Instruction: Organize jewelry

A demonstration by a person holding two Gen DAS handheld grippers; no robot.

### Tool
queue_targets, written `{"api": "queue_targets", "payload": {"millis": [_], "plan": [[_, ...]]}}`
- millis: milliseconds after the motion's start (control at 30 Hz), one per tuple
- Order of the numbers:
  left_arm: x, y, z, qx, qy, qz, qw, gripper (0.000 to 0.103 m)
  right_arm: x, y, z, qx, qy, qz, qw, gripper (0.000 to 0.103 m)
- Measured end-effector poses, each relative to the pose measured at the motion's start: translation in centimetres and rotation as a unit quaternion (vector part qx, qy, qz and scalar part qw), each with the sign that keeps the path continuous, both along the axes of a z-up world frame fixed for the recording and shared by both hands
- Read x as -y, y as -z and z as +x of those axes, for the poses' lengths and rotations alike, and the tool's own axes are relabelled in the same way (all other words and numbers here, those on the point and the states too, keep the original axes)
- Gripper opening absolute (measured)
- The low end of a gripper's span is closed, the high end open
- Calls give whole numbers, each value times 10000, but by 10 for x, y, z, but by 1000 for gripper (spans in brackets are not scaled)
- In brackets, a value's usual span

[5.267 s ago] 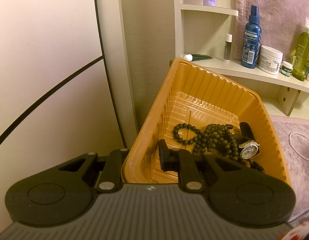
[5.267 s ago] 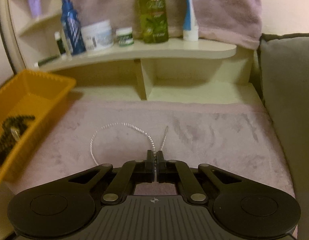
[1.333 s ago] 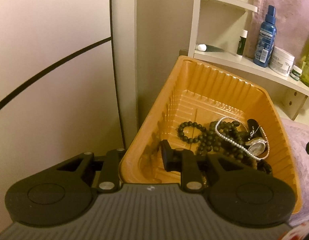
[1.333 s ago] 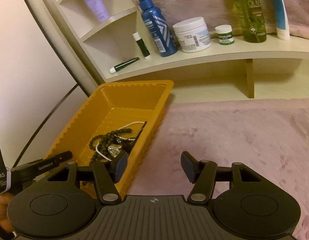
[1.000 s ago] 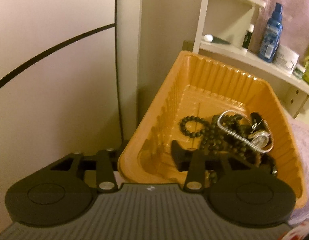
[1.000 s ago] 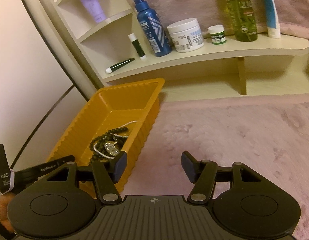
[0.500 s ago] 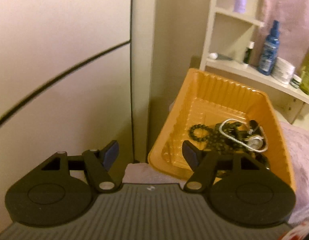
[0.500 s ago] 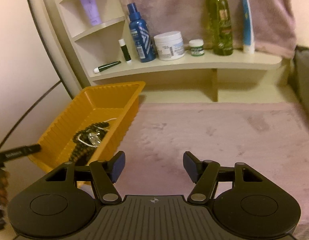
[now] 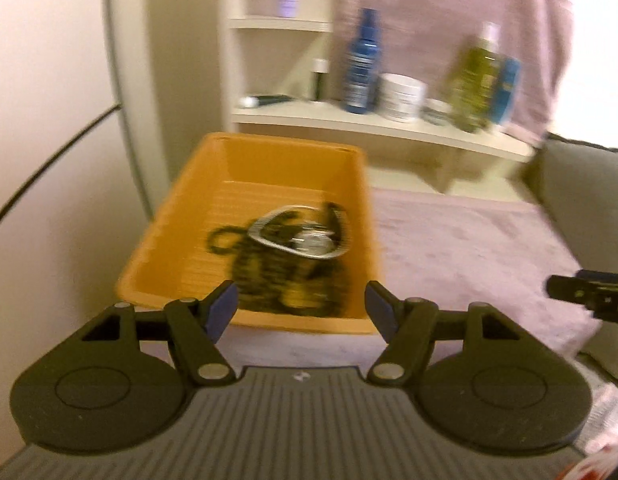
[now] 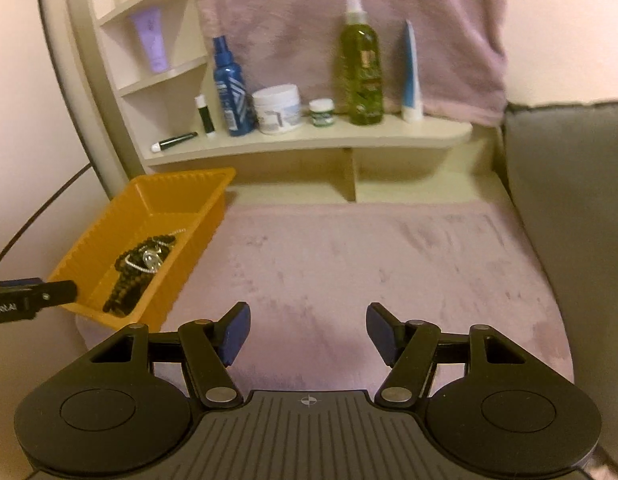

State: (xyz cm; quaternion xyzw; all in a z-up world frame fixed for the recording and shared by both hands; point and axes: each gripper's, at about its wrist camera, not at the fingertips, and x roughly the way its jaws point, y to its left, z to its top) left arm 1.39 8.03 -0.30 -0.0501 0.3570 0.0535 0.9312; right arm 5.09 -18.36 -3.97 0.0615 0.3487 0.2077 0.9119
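Note:
An orange plastic tray (image 9: 245, 160) (image 10: 181, 186) sits at the left end of a pink fuzzy mat (image 10: 369, 252). It holds dark bead strands (image 9: 269, 276) (image 10: 127, 284), a silver watch (image 9: 313, 242) and a white bead necklace (image 9: 269, 222) on top. My left gripper (image 9: 302, 306) is open and empty just in front of the tray's near rim; the view is blurred. My right gripper (image 10: 308, 328) is open and empty over the mat, to the right of the tray.
A cream shelf (image 10: 309, 142) behind the mat carries a blue spray bottle (image 10: 231, 92), a white jar (image 10: 278, 109), a green bottle (image 10: 360, 76) and tubes. A grey cushion (image 10: 569, 184) borders the right. A pink towel (image 10: 349, 20) hangs behind.
The left gripper let go of the tray rim, opened, pulled back and swung right. The right gripper, which dropped the white necklace into the tray, drew back to the right, open.

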Motion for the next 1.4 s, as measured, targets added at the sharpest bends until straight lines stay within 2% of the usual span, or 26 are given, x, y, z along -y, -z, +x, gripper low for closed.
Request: {"api": "queue_targets", "payload": {"millis": [267, 667, 833, 1400], "plan": [[47, 1, 0, -184, 478, 25, 9987, 68, 24, 3, -18, -204, 155, 56, 9997, 64], [90, 17, 0, -441, 994, 96, 9940, 68, 45, 19, -27, -600, 402, 88, 9974, 64], [99, 20, 0, -505, 1150, 93, 9920, 68, 45, 20, -28, -601, 385, 74, 9974, 64], [101, 21, -1, -499, 1176, 48, 9918, 68, 36, 21, -29, -627, 313, -85, 9975, 64]]}}
